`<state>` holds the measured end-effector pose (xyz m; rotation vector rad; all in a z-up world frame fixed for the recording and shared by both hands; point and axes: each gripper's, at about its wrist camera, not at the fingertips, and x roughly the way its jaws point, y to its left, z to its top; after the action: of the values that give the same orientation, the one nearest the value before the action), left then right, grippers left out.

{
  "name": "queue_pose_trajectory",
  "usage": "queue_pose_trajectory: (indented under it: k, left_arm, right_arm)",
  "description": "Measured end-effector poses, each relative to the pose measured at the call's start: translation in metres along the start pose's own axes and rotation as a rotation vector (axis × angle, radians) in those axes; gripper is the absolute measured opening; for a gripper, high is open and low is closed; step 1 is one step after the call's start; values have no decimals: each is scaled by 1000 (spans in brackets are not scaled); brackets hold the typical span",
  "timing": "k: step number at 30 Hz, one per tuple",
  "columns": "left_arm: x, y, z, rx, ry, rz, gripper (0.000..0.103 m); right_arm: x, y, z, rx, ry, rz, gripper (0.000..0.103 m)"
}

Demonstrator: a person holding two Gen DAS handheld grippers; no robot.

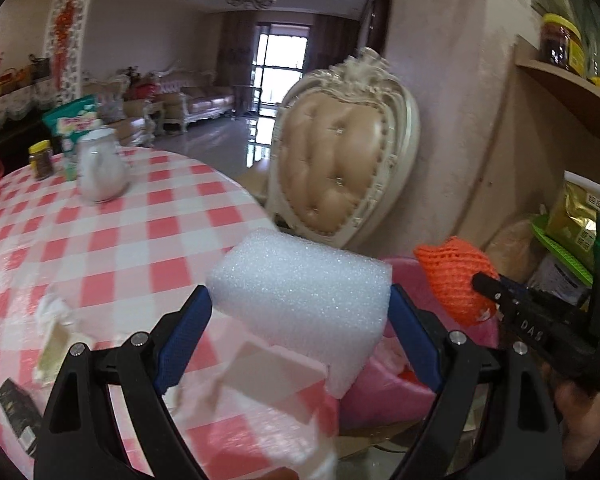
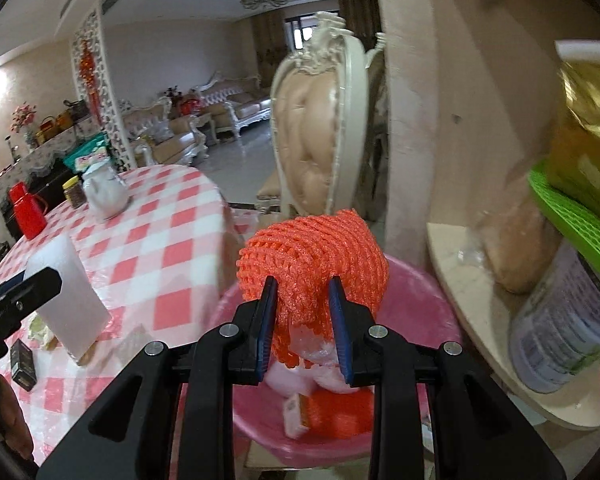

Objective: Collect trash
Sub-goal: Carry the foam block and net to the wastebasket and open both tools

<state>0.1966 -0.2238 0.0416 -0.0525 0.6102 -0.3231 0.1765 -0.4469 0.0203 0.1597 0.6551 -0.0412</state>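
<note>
Pink bin's (image 2: 428, 304) contents, right view only

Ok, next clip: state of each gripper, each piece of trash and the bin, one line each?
left gripper: clamped on the white foam block
white foam block: held above the table edge
right gripper: shut on the orange foam net
orange foam net: held over the bin
pink bin: open, trash already inside
crumpled wrapper: lying on the tablecloth

White teapot (image 1: 100, 168) and red flask (image 2: 27, 216) on the checked tablecloth (image 1: 140, 232)
</note>
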Motion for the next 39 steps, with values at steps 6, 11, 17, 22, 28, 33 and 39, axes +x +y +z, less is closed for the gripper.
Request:
queue_pose_trajectory:
  k: [6,11,17,22,28,33,39]
  left_arm:
    - [25,-21,7,2,38,-70,85]
    - [39,-37,12,4,56,-115,85]
    - [50,-50,14,10,75,-144,85]
    - [52,-53,14,7,82,-156,85]
    - [55,-56,16,10,83,-163,85]
    - [59,-60,18,10,89,-169,85]
    - [64,-67,20,18,105,-201,88]
  right_arm:
    - [4,-21,-7,27,18,-31,27]
    - [9,-30,-10,39,31,-43,28]
    - [11,-36,-12,49,42,-51,41]
    - [10,-39,-14,54,41,-60,50]
    - [8,-40,-15,61,40,-60,50]
    - [2,-43,-18,67,36,-64,51]
    - [-2,-46,-21,75,33,-65,55]
